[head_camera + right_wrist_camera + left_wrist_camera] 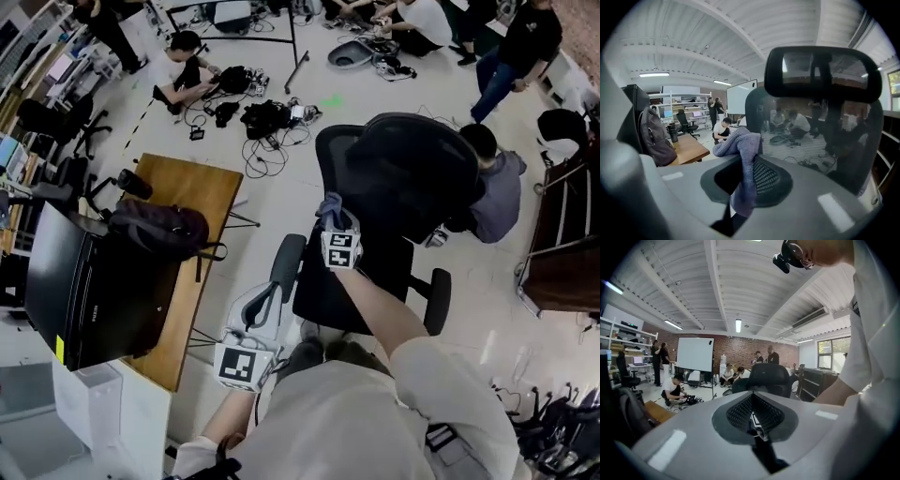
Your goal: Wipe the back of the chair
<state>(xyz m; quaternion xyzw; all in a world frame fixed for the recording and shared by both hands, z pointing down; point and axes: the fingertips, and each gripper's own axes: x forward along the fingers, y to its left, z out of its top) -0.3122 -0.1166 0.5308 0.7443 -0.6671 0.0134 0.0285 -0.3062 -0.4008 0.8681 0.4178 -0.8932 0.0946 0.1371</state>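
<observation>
Your right gripper has its jaws clamped on a grey-violet cloth. The cloth fills the gap and drapes down over it, so the jaw tips themselves are covered. Its bunched upper end lies just ahead of the jaws and a little to their left, at the left edge of the chair back. You cannot tell from here whether it presses on the mesh or only meets the frame. The mesh rises ahead of the jaws and to their right, with the headrest above it, and the right edge of the back is cut off by the picture's rim. Seated people and cables on the floor show only dimly through the mesh. Well apart to the left of these jaws, a backpack sits on a wooden table.

In the head view the chair back is seen from above and much foreshortened, and your right forearm covers part of the seat.

Your left gripper has its jaws together with nothing between them. Beyond their tips the chair stands as a dark shape, and your sleeve blocks everything to their right. In the head view these jaws sit just beside the chair's left armrest; contact is unclear.
</observation>
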